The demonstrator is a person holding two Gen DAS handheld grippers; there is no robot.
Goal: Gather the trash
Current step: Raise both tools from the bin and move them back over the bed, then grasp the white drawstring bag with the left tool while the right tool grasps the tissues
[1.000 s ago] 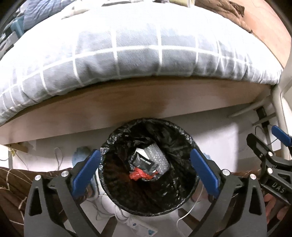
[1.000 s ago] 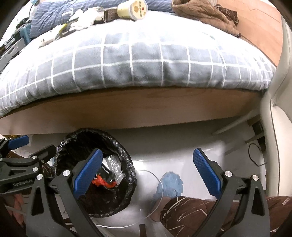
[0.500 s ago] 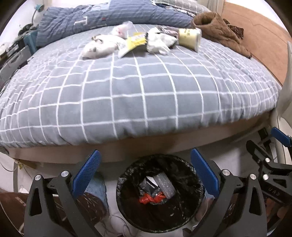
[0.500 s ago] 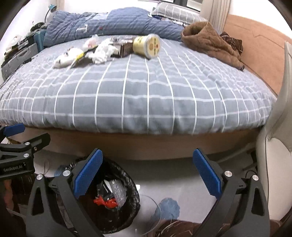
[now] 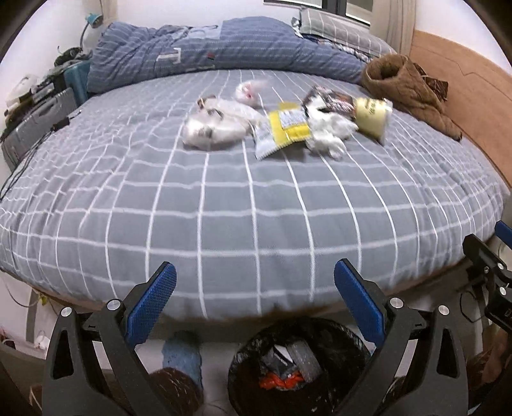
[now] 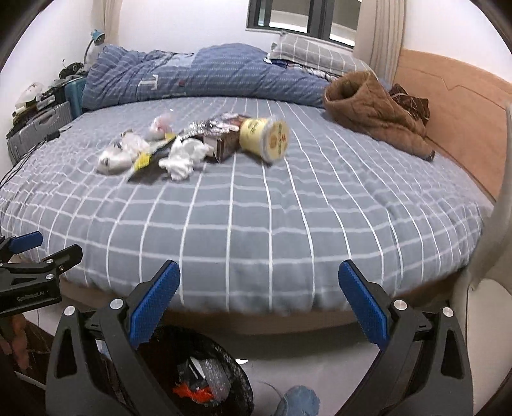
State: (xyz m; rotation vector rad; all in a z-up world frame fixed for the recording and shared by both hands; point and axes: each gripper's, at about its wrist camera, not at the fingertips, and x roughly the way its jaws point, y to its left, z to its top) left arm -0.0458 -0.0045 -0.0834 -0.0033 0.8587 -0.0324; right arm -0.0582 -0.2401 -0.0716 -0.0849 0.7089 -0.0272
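On the bed (image 5: 256, 208), left wrist view: yellow wrapper (image 5: 288, 123), crumpled tissue (image 5: 329, 131), plastic bag (image 5: 217, 124), yellow cup (image 5: 372, 116) on its side, brown jacket (image 5: 406, 86) near the headboard. Left tongs (image 5: 255, 294) spread, empty. Black-lined bin (image 5: 297, 368) below, holding scraps.

Right wrist view: cup's lid end (image 6: 275, 140) faces the camera; a brown box (image 6: 224, 142) shows beside it; window (image 6: 300, 16) behind. Right tongs (image 6: 259, 292) spread, empty; bin (image 6: 204, 377) lower left.

Checked bed (image 5: 256, 204) carries scattered trash (image 5: 288, 128) (wrappers, cup) and jacket (image 5: 409, 89).
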